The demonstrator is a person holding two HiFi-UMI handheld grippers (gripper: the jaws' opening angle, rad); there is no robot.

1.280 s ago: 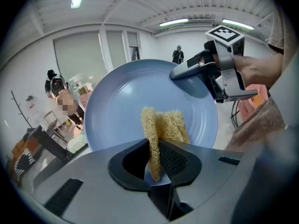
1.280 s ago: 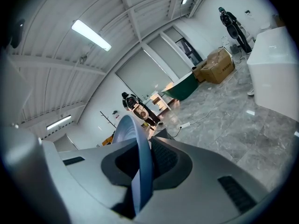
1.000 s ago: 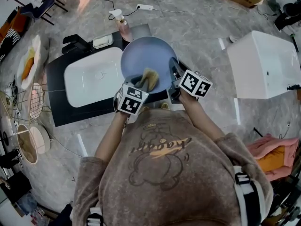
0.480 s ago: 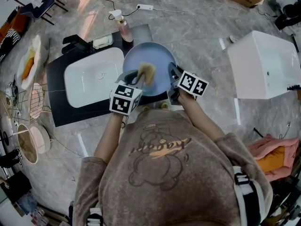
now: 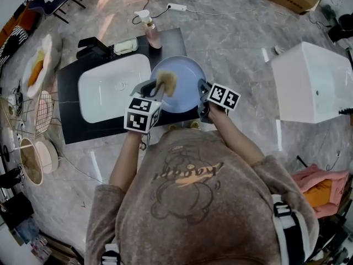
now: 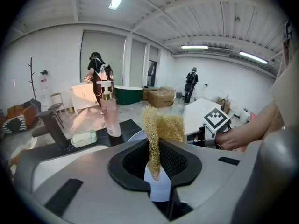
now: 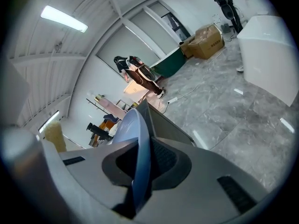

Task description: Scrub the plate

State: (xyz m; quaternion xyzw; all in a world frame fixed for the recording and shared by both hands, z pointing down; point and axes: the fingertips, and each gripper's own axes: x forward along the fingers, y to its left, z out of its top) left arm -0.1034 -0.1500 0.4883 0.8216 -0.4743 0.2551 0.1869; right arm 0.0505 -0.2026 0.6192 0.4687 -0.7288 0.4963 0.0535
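**Scrubbing stage, seen from the head and gripper views.** We hold the pale blue plate (image 5: 186, 90) by its right rim in the right gripper (image 7: 140, 169), whose jaws are clamped on the plate's edge. The plate lies over the right end of the black counter (image 5: 69, 128), just beside the white basin (image 5: 110, 90). Our left gripper (image 6: 154, 164) is clenched on a tan mesh scrubber (image 6: 161, 127), which rests against the plate's upper left face. A pink pump bottle (image 5: 151, 33) stands at the counter's far edge, beyond the plate.
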